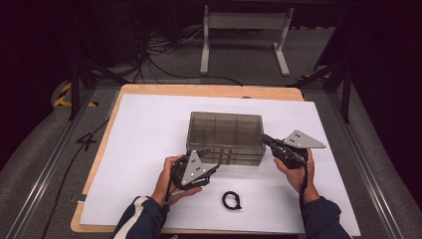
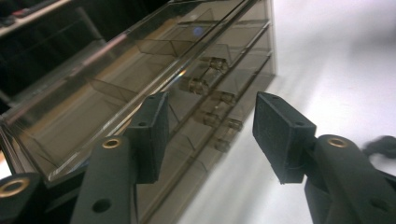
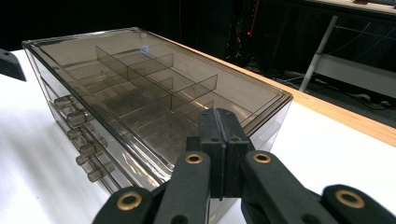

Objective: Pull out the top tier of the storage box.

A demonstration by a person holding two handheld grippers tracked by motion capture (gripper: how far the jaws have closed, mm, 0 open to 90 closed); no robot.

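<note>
— Three drawers in the smoky drawer box (image 1: 226, 137) — anything inside?
— Nothing I can make out. It sits mid-worktop (image 1: 149, 129); left claw (image 2: 210, 126) half open at its knobs, empty — right claw (image 3: 219, 140) shut at its corner.

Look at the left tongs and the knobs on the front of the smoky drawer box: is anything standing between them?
Nothing visible does. The left tongs are open and point at the drawer box, its knobs showing in the gap between the pads. The black loop lies on the white sheet off to the side, out of the path.
</note>
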